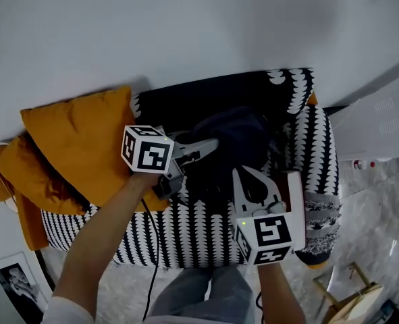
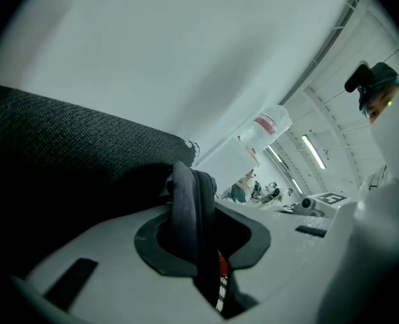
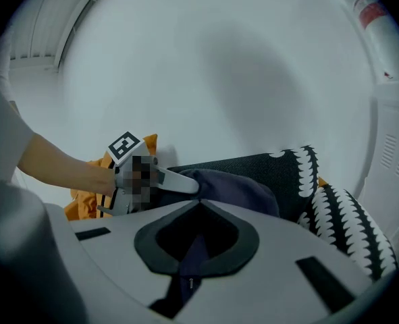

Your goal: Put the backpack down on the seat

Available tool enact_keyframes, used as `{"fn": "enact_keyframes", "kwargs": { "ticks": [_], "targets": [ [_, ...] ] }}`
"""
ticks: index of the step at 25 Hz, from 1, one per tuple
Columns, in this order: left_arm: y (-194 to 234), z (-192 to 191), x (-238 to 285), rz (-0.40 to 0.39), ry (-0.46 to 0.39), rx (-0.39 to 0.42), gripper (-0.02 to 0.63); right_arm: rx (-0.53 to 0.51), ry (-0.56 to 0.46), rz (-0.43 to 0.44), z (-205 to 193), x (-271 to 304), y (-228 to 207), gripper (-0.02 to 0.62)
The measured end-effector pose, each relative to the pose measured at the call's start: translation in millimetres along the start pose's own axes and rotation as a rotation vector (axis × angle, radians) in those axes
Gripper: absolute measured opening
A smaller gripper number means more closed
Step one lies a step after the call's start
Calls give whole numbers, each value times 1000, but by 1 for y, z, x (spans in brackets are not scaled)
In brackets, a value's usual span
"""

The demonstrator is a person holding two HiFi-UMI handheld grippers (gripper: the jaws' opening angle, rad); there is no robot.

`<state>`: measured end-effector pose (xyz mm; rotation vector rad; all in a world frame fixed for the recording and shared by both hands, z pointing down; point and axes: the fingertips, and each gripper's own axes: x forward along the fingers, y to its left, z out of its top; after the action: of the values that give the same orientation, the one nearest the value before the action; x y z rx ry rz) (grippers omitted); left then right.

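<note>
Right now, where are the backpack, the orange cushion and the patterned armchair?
backpack [image 1: 234,144], head view, on its dark top fabric.
orange cushion [image 1: 84,147], head view, on the middle of its face.
patterned armchair [image 1: 318,150], head view, on its black-and-white armrest.

White left gripper [image 1: 210,145] and right gripper [image 1: 245,178], black-and-white marker cubes [image 1: 147,148], black cable [image 1: 156,255], white sleeve [image 1: 65,310]

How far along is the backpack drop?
Done: backpack is over the armchair seat. In hand: left hand-held gripper clamps a strap, right hand-held gripper clamps its fabric. Left: settle it and let go; whether it already rests on the seat isn't visible.
</note>
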<state>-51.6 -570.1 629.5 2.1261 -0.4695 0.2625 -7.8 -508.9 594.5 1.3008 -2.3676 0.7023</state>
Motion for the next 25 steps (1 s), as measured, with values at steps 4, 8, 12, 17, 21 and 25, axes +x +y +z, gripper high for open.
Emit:
{"fn": "enact_keyframes", "kwargs": {
  "ticks": [4,8,12,17,21,25],
  "targets": [
    [20,2,-2,133,-24,18,51,-3,18,38,-3,8,-2,3],
    [36,3,-7,270,-26,54,63,3,32,72,-6,14,-4,3],
    [47,2,-13,369,-31,57,115,13,44,103,-9,21,-7,3],
    [55,0,-25,493,-44,40,264,10,54,148,-6,27,-7,3],
    [47,-3,-32,536,-62,26,276,3,56,178,-3,25,-3,3],
    [36,-5,-41,575,-85,14,276,13,43,187,4,16,-1,3]
  ]
}}
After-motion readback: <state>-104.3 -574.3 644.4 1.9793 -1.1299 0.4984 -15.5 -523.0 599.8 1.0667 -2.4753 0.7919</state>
